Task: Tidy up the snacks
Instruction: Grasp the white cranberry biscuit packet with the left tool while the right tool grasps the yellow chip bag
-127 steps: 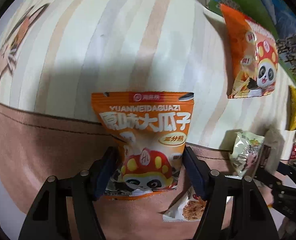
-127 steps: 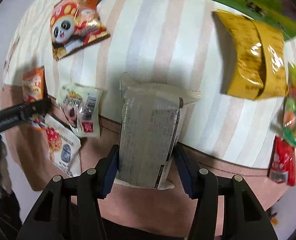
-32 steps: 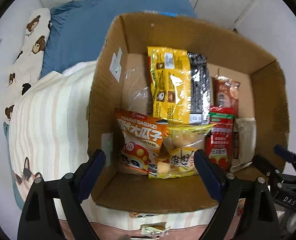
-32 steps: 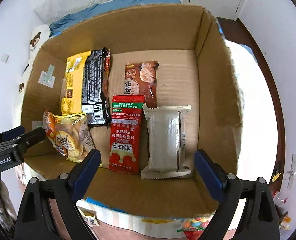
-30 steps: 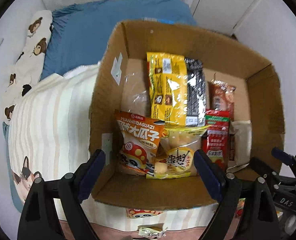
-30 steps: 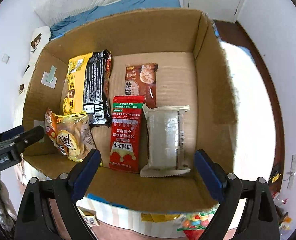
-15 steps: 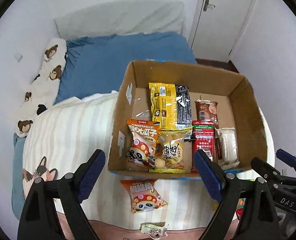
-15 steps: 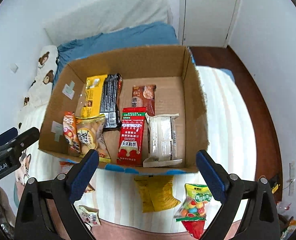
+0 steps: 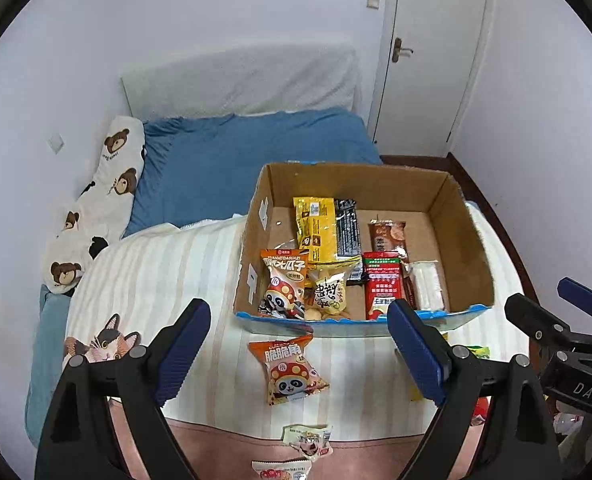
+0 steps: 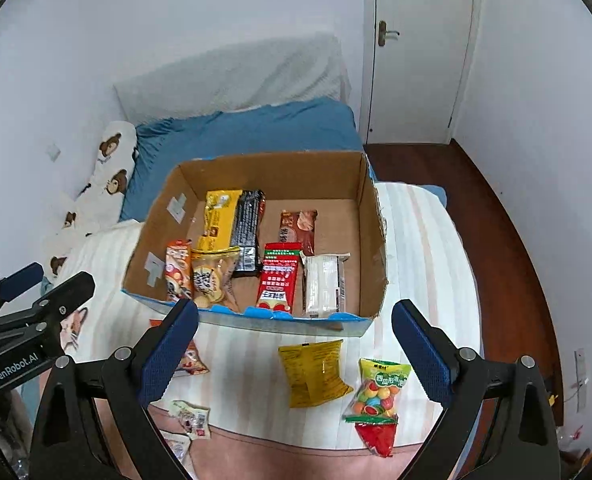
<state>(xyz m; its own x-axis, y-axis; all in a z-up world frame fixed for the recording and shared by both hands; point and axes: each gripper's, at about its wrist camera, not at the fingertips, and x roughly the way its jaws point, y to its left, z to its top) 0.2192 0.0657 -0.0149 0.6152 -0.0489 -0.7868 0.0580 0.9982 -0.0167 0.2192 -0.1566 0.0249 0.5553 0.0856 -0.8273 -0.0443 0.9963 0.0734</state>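
A cardboard box [image 9: 471, 248] [image 10: 369, 240] stands on the striped bedspread and holds several snack packs, among them an orange seed bag [image 9: 284, 280] and a white pack [image 10: 324, 284]. Both grippers hang well above the bed in front of the box. My left gripper [image 9: 297, 346] is open and empty; an orange panda bag [image 9: 287, 368] lies on the spread below it. My right gripper [image 10: 294, 348] is open and empty too, over a yellow pack [image 10: 313, 372]. A candy bag [image 10: 377, 390] and a red pack [image 10: 377, 438] lie to its right. Small white packets [image 9: 307, 442] [image 10: 190, 418] rest near the front.
The bed has a blue sheet [image 9: 232, 164] behind the box and a bear-print pillow [image 9: 96, 208] at the left. A white door [image 10: 415, 52] and dark wooden floor [image 10: 495, 216] lie to the right. The spread's pink border [image 10: 280, 460] runs along the near edge.
Both grippers have drawn back and risen from the box, so it looks smaller and the loose snacks on the bedspread have come into view. The orange seed bag and white pack stay in the box.
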